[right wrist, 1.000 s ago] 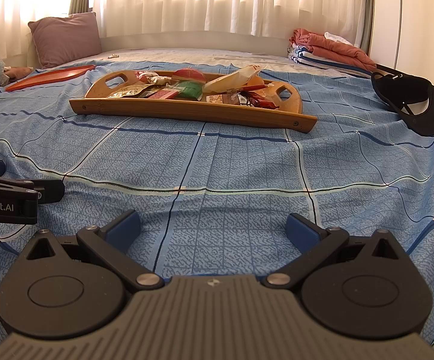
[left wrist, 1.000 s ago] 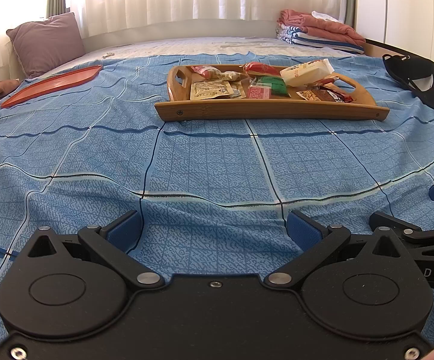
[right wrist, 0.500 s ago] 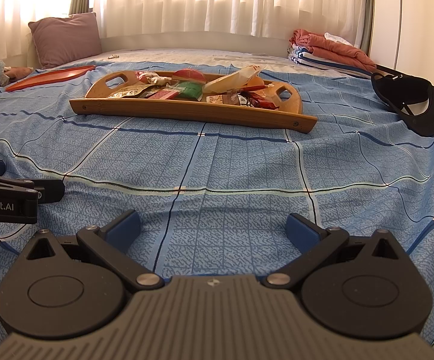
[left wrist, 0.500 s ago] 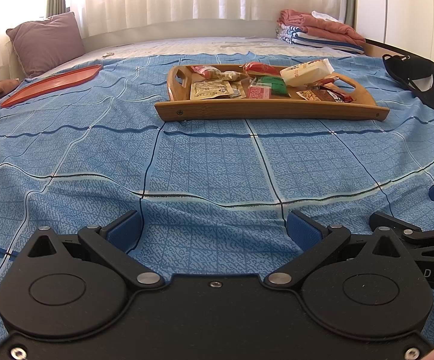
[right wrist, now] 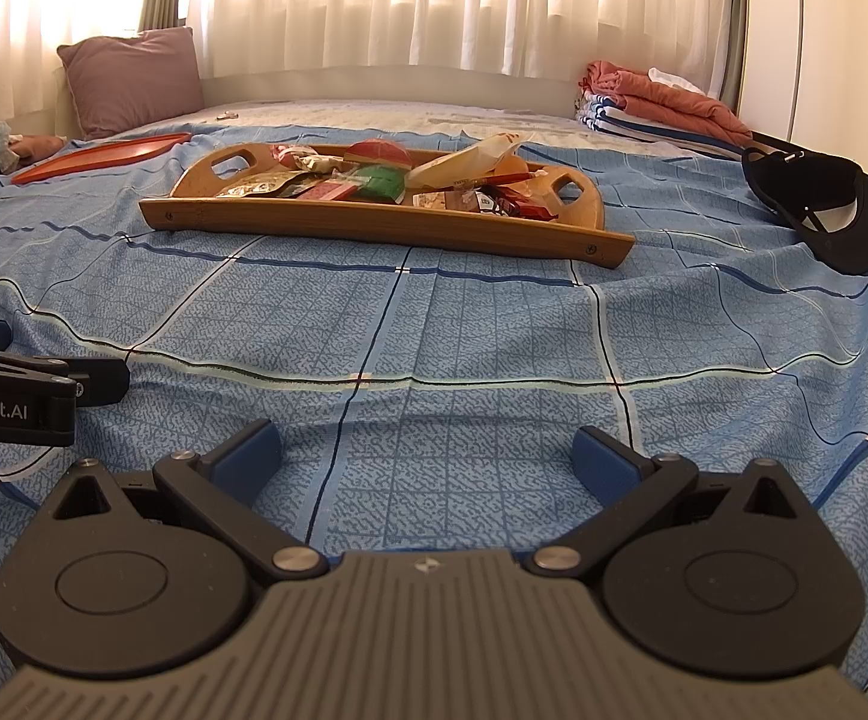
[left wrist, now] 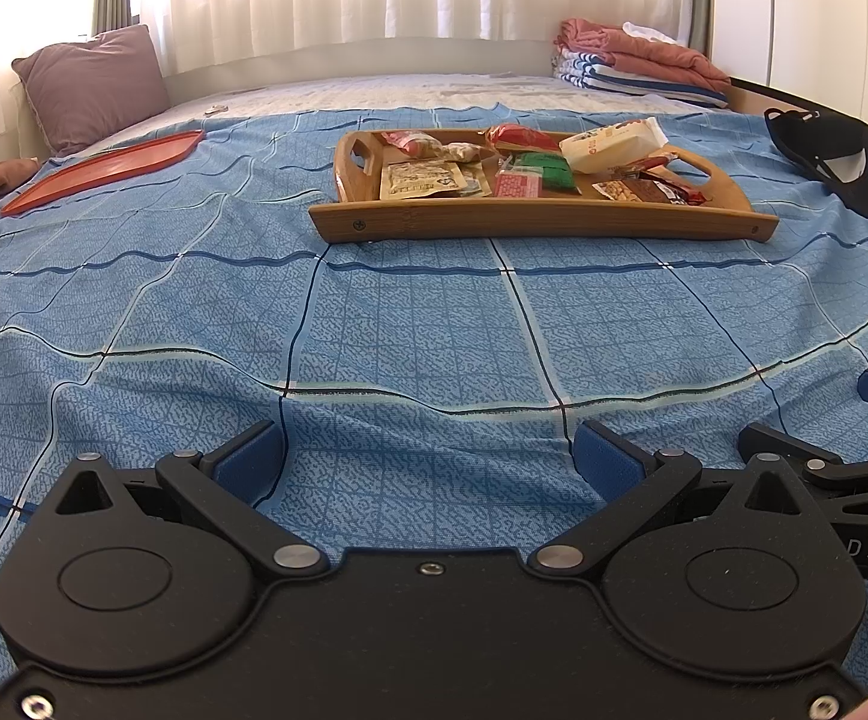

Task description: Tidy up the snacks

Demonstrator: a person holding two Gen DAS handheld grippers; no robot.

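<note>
A wooden tray [left wrist: 529, 221] [right wrist: 374, 223] with cut-out handles lies on the blue bedspread, far ahead of both grippers. Several snack packets fill it: a white bag [left wrist: 610, 144], a green pack [left wrist: 544, 171], a beige pouch [left wrist: 422, 180] and red wrappers [left wrist: 517, 135]. An empty red tray [left wrist: 104, 171] [right wrist: 104, 155] rests further back on the left. My left gripper [left wrist: 428, 459] hovers low over the bedspread, open and empty. My right gripper [right wrist: 428, 456] is beside it, also open and empty.
A black cap [left wrist: 841, 165] [right wrist: 823, 210] lies at the right edge of the bed. Folded clothes [left wrist: 637, 63] are stacked at the back right and a purple pillow [left wrist: 92, 84] leans at the back left. Curtains hang behind the bed.
</note>
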